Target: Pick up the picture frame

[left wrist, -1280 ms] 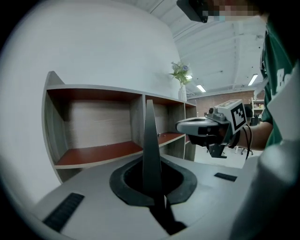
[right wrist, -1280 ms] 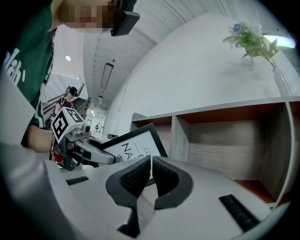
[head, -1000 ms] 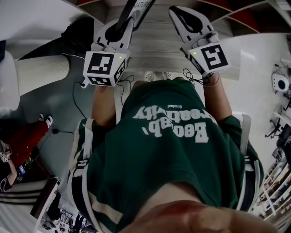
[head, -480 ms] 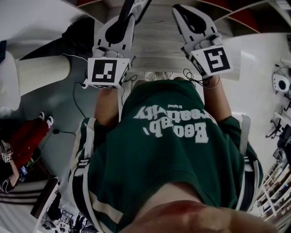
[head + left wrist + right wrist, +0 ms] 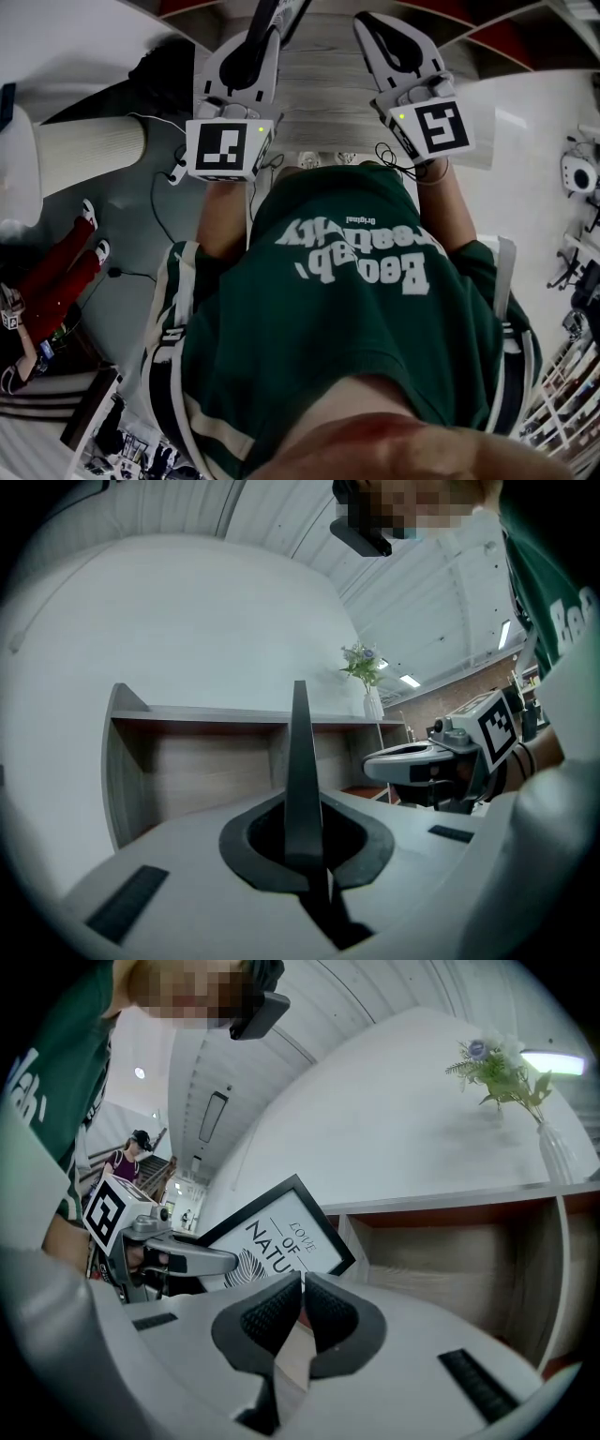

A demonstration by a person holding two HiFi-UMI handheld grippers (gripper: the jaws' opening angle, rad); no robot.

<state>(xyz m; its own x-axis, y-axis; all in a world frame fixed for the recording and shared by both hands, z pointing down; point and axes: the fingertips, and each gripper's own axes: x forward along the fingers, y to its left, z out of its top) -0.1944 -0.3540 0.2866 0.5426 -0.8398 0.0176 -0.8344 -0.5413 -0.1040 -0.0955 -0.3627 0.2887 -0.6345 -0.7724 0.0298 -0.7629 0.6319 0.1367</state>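
The left gripper (image 5: 302, 841) has its fingers clamped on the edge of the black rectangular picture frame with a white lettered print (image 5: 277, 1232), which rises at its 12 o'clock in front of the pale wooden shelf unit (image 5: 187, 771). At its 3 o'clock, the right gripper (image 5: 302, 1288) has its fingertips pressed together on nothing. A clear glass vase of flowers (image 5: 553, 1152) stands on the shelf top.

The right gripper (image 5: 302, 1283) has its jaws tip to tip, with nothing between them. Beyond, at the left, the left gripper (image 5: 220, 1262) grips a tilted black picture frame (image 5: 281, 1230) before a wooden shelf (image 5: 450, 1241). A vase (image 5: 555, 1155) of flowers stands on top.
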